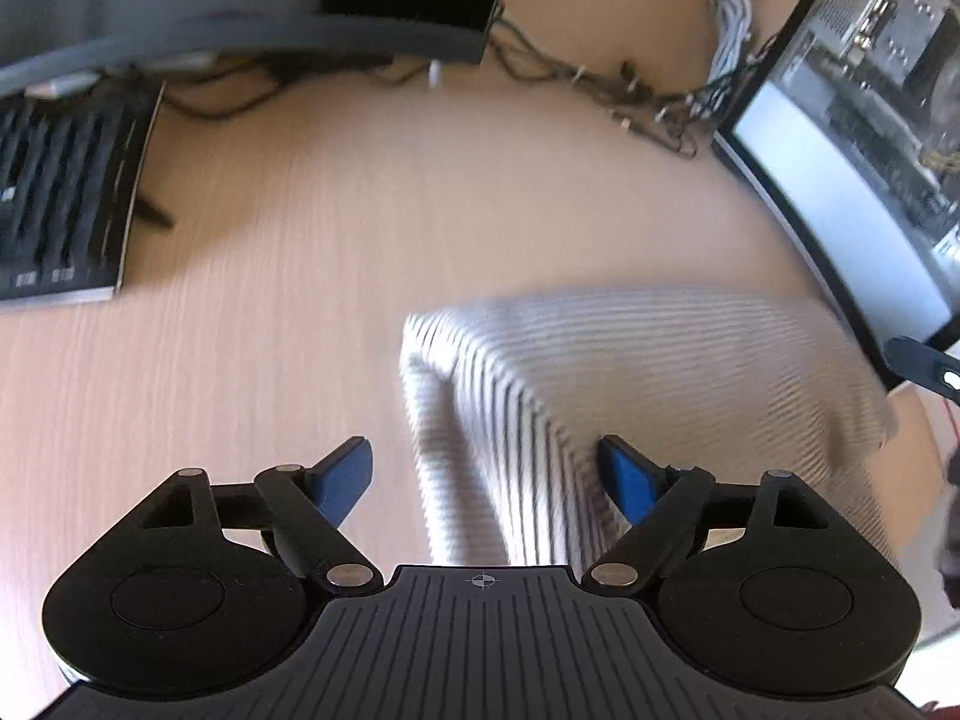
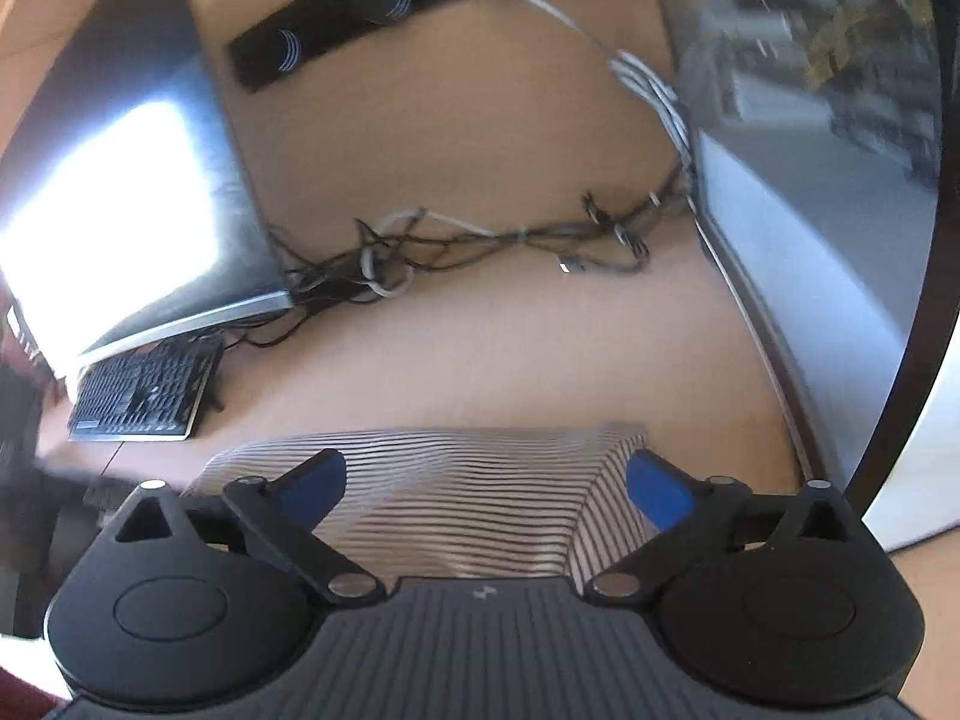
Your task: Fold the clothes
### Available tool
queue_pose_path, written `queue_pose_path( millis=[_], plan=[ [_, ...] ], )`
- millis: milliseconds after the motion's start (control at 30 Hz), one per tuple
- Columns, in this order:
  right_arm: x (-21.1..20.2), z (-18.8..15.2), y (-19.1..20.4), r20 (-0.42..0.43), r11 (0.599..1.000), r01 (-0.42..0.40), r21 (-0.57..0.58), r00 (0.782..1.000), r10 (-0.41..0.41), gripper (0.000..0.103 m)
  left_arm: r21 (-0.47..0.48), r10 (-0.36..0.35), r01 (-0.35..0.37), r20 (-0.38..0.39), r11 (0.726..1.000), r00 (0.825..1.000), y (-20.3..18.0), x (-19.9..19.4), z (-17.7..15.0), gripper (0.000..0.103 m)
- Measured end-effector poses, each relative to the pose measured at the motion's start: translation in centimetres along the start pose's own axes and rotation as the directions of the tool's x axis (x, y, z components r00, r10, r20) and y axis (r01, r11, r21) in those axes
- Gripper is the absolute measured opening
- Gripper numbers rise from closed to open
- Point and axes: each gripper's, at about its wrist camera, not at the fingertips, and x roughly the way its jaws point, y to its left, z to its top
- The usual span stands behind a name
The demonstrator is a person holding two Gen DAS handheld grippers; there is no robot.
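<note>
The striped garment (image 1: 630,372), white with thin dark lines, lies folded on the light wooden desk (image 1: 300,300). In the left wrist view it sits ahead and to the right of the left hand-held gripper (image 1: 483,468), whose blue fingers are spread wide and released; the garment's near left edge runs down between the two fingers, and the right finger (image 1: 627,477) lies over or against the cloth, though blur hides whether they touch. The left finger (image 1: 345,474) is over bare desk.

In the right wrist view the same garment (image 2: 456,492) lies directly in front of the right hand-held gripper (image 2: 486,483), filling the gap between its fingers. That gripper is also spread open, grasping nothing; its fingers hang over the fabric, one near each end of the folded piece.

A dark keyboard (image 2: 144,390) rests on the desk to the left, well apart from the garment. A tangle of cables (image 2: 480,240) lies along the far side, and a monitor (image 2: 120,204) stands behind the keyboard. Both views are motion-blurred.
</note>
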Motion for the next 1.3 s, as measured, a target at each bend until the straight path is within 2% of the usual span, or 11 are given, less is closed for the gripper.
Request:
queue_pose_path(
  millis=[133,233,400,467,533,633,700,867,1000,1200,1300],
  plan=[
    [3.8,-2.3,-1.0,-0.104,0.999,0.033,0.042,0.994,-0.029,0.103,-0.051,-0.017,0.019,0.029,0.999,0.999,0.5,-1.8,0.4,0.09],
    [4.1,-3.5,-0.5,-0.099,0.996,0.078,-0.029,0.992,-0.081,0.103,-0.115,-0.076,0.083,0.059,0.99,0.995,0.6,-2.7,1.3,0.092],
    [4.3,-3.5,-0.7,-0.095,0.996,0.086,0.007,0.992,-0.085,0.103,-0.194,-0.154,0.158,0.035,0.968,0.987,0.2,-1.9,2.1,0.092],
    [4.2,-3.5,-0.8,-0.104,0.996,0.088,0.016,0.991,-0.086,0.103,-0.195,-0.162,0.16,0.004,0.968,0.987,-0.3,-0.8,2.0,0.088],
    [4.0,-3.6,-0.6,-0.122,0.997,0.082,0.008,0.989,-0.08,0.103,-0.211,-0.189,0.179,-0.029,0.961,0.982,-0.5,0.1,1.8,0.076],
    [2.7,-3.6,-0.8,-0.108,0.995,0.084,0.044,0.991,-0.079,0.101,-0.252,-0.218,0.198,-0.053,0.947,0.974,0.0,0.9,1.8,0.073],
    [1.6,-3.5,-0.8,-0.063,0.993,0.115,0.037,0.992,-0.113,0.091,-0.26,-0.224,0.204,-0.049,0.944,0.973,0.2,1.0,2.1,0.072],
    [3.0,-3.3,-2.2,-0.14,0.992,0.078,0.104,0.988,-0.063,0.086,-0.252,-0.23,0.211,-0.047,0.944,0.972,0.4,1.4,2.7,0.063],
    [5.0,-2.6,-0.3,-0.132,0.995,0.09,-0.031,0.987,-0.094,0.063,-0.238,-0.222,0.208,-0.033,0.949,0.974,0.6,2.1,4.0,0.044],
    [9.2,2.4,0.1,-0.104,0.995,0.056,-0.084,0.992,-0.064,0.037,-0.146,-0.142,0.148,0.051,0.978,0.989,0.0,2.0,9.4,0.031],
    [8.9,4.7,0.7,-0.058,0.994,0.029,-0.106,0.998,-0.035,0.035,-0.103,-0.138,0.149,0.108,0.983,0.985,-0.7,0.0,10.9,0.031]
  ],
)
